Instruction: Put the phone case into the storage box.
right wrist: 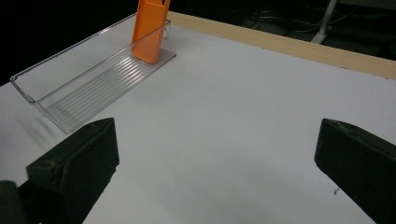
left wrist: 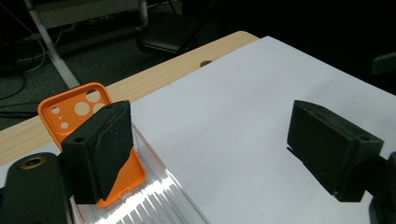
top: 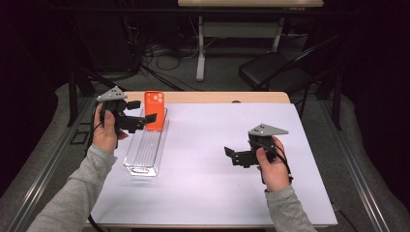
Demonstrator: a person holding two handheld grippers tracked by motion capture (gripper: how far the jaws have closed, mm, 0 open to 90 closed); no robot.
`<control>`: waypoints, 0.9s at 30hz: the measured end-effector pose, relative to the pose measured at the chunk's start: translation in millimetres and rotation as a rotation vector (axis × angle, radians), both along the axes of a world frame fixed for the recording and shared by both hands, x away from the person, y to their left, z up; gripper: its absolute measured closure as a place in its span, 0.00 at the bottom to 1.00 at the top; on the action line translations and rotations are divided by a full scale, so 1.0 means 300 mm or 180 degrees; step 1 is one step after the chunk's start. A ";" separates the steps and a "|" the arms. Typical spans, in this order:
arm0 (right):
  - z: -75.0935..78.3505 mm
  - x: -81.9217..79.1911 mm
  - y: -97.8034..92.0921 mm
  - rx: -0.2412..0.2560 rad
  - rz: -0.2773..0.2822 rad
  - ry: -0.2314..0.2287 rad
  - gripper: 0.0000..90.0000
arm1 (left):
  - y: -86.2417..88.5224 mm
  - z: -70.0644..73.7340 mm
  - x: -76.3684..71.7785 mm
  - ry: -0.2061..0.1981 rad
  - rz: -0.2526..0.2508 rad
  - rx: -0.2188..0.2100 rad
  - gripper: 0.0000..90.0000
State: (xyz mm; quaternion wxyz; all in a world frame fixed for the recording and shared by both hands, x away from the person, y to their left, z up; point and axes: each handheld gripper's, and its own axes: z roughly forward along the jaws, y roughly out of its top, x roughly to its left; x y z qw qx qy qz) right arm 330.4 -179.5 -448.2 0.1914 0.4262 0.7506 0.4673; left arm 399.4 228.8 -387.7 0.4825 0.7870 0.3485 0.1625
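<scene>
From the high view, an orange phone case (top: pixel 154 110) stands upright at the far end of a clear plastic tray (top: pixel 145 152), which lies lengthwise near the table's (top: pixel 217 159) left edge, its far end close to the far-left corner. The left gripper (top: pixel 145 111) sits just beside the case at the tray's far end, while the right gripper (top: pixel 231 155) hovers over the white surface toward the right edge, well apart from the tray.

The left gripper view adds what the high view cannot: the case's camera cutouts (left wrist: pixel 81 108) at its top, and the case leaning against the tray's end wall, its lower end inside the tray on the ribbed floor (left wrist: pixel 154 200). One jaw lies in front of the case, hiding its middle; whether it touches is unclear. The other jaw is far off over the bare white surface, so the jaws are spread wide and grip nothing.

The right gripper view shows the whole tray from its long side, case (right wrist: pixel 150 29) at its far end. Its own jaws are likewise wide apart, with bare table between them.
</scene>
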 end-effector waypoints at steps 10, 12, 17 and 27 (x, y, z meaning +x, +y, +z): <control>0.020 -0.021 -0.017 -0.0024 -0.0023 -0.0047 0.00 | 0.020 -0.022 -0.056 0.0004 -0.0014 -0.0120 0.10; 0.026 -0.031 -0.021 -0.0026 -0.0022 -0.0057 0.00 | 0.020 -0.026 -0.073 -0.0013 -0.0040 -0.0139 0.10; 0.025 -0.064 -0.040 -0.0130 -0.0002 -0.0095 0.00 | 0.026 -0.034 -0.121 -0.0049 -0.0053 -0.0119 0.08; -0.005 -0.105 -0.127 -0.0060 -0.0139 -0.0129 0.00 | 0.063 -0.092 -0.228 -0.0119 -0.0110 -0.0208 0.01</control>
